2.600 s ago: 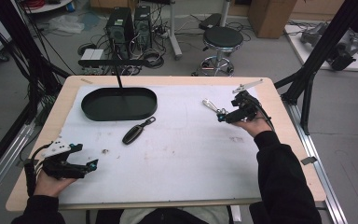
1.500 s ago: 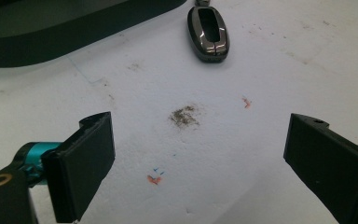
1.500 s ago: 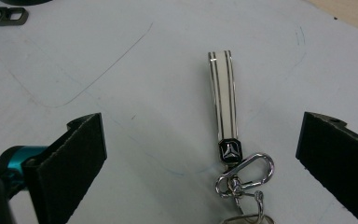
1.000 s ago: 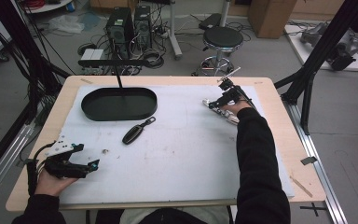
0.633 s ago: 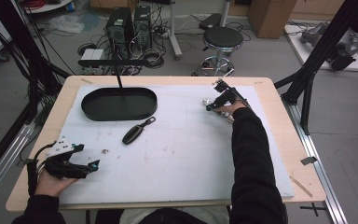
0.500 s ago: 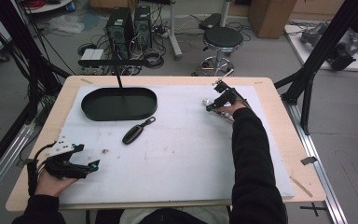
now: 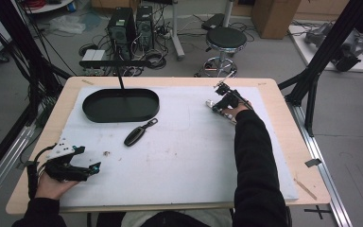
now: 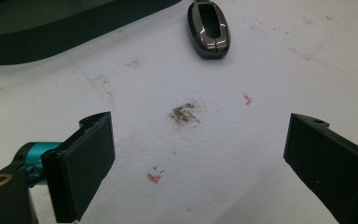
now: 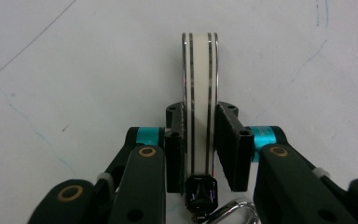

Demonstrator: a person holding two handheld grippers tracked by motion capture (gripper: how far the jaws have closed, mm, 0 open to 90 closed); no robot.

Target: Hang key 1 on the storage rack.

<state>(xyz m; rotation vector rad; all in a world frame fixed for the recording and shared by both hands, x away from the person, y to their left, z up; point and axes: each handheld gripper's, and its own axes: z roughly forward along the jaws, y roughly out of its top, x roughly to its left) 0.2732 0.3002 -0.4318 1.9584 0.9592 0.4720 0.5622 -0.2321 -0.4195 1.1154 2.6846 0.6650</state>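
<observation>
White foam sheet [image 7: 184, 156] covers the table, and the black oval tray [image 7: 120, 105] at its far left serves as your landmark. Your right gripper [image 7: 221, 101] sits well to the right of that tray, at about the same depth on the sheet. Its jaws have just been closing, and they now clamp a flat cream-coloured tag [image 9: 200, 107] edge-on between the pads; the tag has dark stripes along its edge and a dark end with a metal ring [image 9: 230, 212] on the side nearest you. From above, the tag is a small pale piece under your right hand.

Your left gripper [image 7: 75, 166] lies well in front of the tray, near the sheet's near left corner. Its jaws stand wide apart with nothing between them, bare stained foam below. A dark car key fob [image 7: 139, 134] lies just in front of the tray's right end, between the tray and your left gripper, touched by neither tool.
</observation>
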